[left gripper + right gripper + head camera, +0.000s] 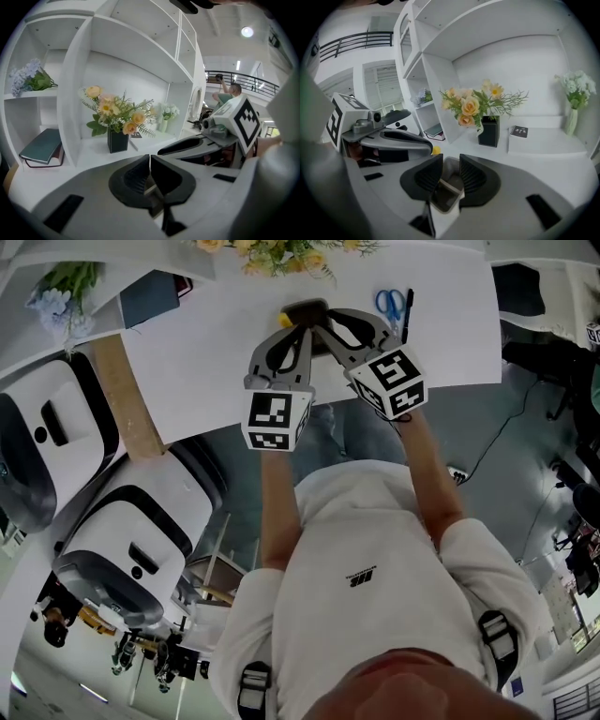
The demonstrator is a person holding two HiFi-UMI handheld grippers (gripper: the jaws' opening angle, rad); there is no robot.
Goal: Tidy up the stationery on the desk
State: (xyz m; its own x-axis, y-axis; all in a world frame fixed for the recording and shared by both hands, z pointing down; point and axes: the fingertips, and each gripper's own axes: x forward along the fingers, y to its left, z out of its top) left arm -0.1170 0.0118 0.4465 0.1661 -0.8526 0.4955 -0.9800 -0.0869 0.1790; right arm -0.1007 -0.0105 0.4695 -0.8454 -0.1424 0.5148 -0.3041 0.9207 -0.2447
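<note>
Both grippers meet at the far edge of the white desk (216, 343), over a dark, square pen holder (305, 307). In the right gripper view the grey holder (445, 197) with a tan rim lies under the jaws. Its far wall rises into the narrow gap of my right gripper (451, 168), which is shut on it. My left gripper (150, 161) has its jaws closed to a hairline, with a tan edge showing just below them. Blue-handled scissors (390, 302) and a black pen (408, 315) lie to the right. A small yellow object (285, 320) sits beside the holder.
White shelving stands behind the desk with a black vase of flowers (118, 140), stacked books (44, 147), a small dark notebook (519, 131) and a vase of white flowers (572, 122). A wooden board (127, 395) and white machines (56, 427) stand on the left.
</note>
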